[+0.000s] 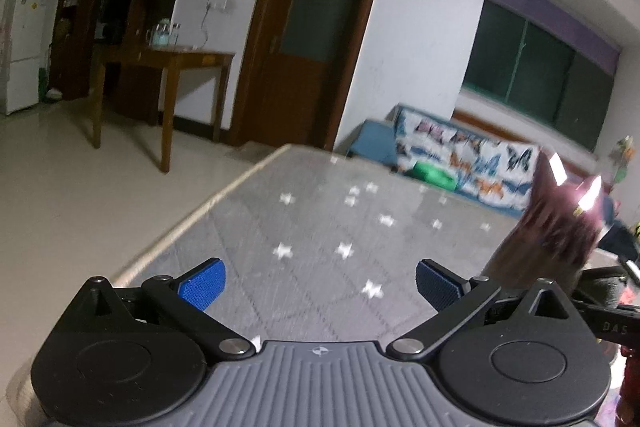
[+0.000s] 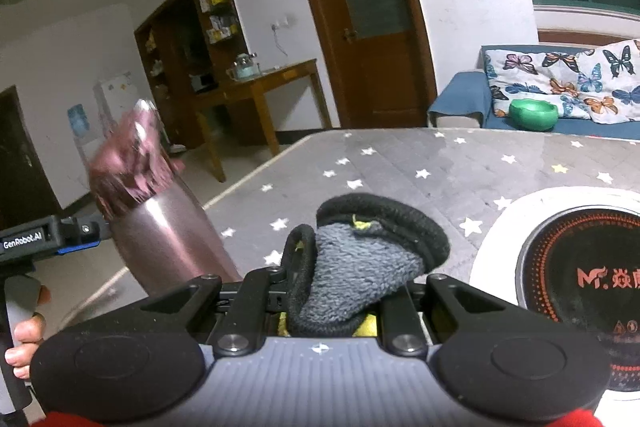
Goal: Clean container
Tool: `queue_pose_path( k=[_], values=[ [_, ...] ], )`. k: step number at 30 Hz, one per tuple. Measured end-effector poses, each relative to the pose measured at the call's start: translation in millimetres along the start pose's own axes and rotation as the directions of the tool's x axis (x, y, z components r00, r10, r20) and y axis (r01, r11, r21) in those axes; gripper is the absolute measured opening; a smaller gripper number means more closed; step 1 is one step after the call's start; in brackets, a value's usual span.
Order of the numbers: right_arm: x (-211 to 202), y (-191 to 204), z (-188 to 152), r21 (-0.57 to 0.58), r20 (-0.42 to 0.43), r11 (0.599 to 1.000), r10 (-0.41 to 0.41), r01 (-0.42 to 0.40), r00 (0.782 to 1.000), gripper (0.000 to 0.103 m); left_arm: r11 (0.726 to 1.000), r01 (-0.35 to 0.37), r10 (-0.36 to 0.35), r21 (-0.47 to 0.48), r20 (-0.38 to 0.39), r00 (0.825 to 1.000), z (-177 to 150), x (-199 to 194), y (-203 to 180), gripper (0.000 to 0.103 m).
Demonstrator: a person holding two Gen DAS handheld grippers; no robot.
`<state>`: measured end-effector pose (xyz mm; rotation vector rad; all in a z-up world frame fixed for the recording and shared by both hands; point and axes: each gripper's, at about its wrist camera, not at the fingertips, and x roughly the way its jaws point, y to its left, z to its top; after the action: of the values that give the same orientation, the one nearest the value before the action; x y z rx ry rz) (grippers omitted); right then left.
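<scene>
The container [image 2: 168,227] is a pinkish metal flask, tilted and raised above the near-left edge of the grey star-patterned surface [image 2: 400,163]; its upper part is smeared by motion blur, so whether a lid is on cannot be told. Left of the flask in the right wrist view, a black tool arm reaches toward its body, with a person's hand [image 2: 24,343] on the handle below, but whether anything there is gripping the flask is hidden. In the left wrist view the left claw [image 1: 318,283] stands wide open with its blue pads far apart and nothing between them, while the flask [image 1: 556,227] appears to the right of that claw, outside its fingers. The right claw [image 2: 344,291] is closed on a cleaning cloth [image 2: 356,267], a grey fleecy pad with a thick black rim, bunched up between its fingers to the right of the flask. Further right of the flask lies a round induction cooker [image 2: 580,267]. The flask looks stiff, smooth and glossy, likely slippery and liable to spin under rubbing, so a firm hold round its mid-body seems wise; the cloth is soft and light and would squash readily against the metal.
</scene>
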<state>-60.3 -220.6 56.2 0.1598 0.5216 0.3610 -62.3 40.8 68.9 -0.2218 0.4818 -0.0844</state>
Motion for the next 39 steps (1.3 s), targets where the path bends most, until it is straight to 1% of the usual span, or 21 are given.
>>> queue_pose_path(
  k=[8,10,15,20,25,27,31,33,37,39],
  values=[
    [18.1,-7.6,-13.8,-0.007,-0.027,1.000,-0.031,0.030,0.999,0.016,1.000,-0.012,0.013,0.012,-0.066,0.998,-11.5,18.8,-4.0,0.103],
    [22.4,-9.8,-14.7,-0.004,-0.032,1.000,-0.030,0.030,0.999,0.016,1.000,-0.021,0.023,0.018,-0.076,0.997,-20.6,20.7,-2.7,0.103],
    [33.8,-17.0,-20.1,-0.013,-0.050,0.999,-0.041,0.040,0.998,0.016,0.996,-0.068,0.073,0.057,-0.082,0.994,-24.9,31.6,-4.5,0.103],
    [39.8,-15.8,-25.6,-0.036,-0.065,0.999,-0.032,0.030,0.997,0.016,0.992,-0.117,0.122,0.056,-0.093,0.988,-25.0,42.5,-3.6,0.103],
    [43.4,-15.9,-25.8,-0.041,-0.073,0.999,-0.028,0.026,0.997,0.016,0.983,-0.167,0.175,0.081,-0.096,0.980,-27.5,56.9,-4.3,0.103],
    [44.3,-16.8,-25.7,-0.039,-0.075,0.999,-0.029,0.026,0.997,0.016,0.980,-0.173,0.183,0.095,-0.104,0.978,-28.2,70.8,-2.1,0.103],
    [46.8,-14.6,-27.1,-0.057,-0.087,0.998,-0.034,0.029,0.996,0.016,0.971,-0.207,0.221,0.122,-0.118,0.968,-32.0,79.4,-2.9,0.103],
    [48.4,-16.1,-27.0,-0.055,-0.093,0.998,-0.029,0.024,0.995,0.016,0.969,-0.216,0.231,0.118,-0.139,0.963,-32.5,83.0,-1.6,0.103],
    [50.7,-23.0,-25.1,-0.036,-0.097,0.999,-0.015,0.011,0.995,0.016,0.965,-0.242,0.255,0.102,-0.156,0.954,-32.2,87.0,0.1,0.103],
    [51.6,-25.9,-24.5,-0.026,-0.098,1.000,-0.007,0.005,0.995,0.016,0.961,-0.255,0.270,0.111,-0.159,0.950,-30.7,97.1,-1.2,0.103]
  ],
)
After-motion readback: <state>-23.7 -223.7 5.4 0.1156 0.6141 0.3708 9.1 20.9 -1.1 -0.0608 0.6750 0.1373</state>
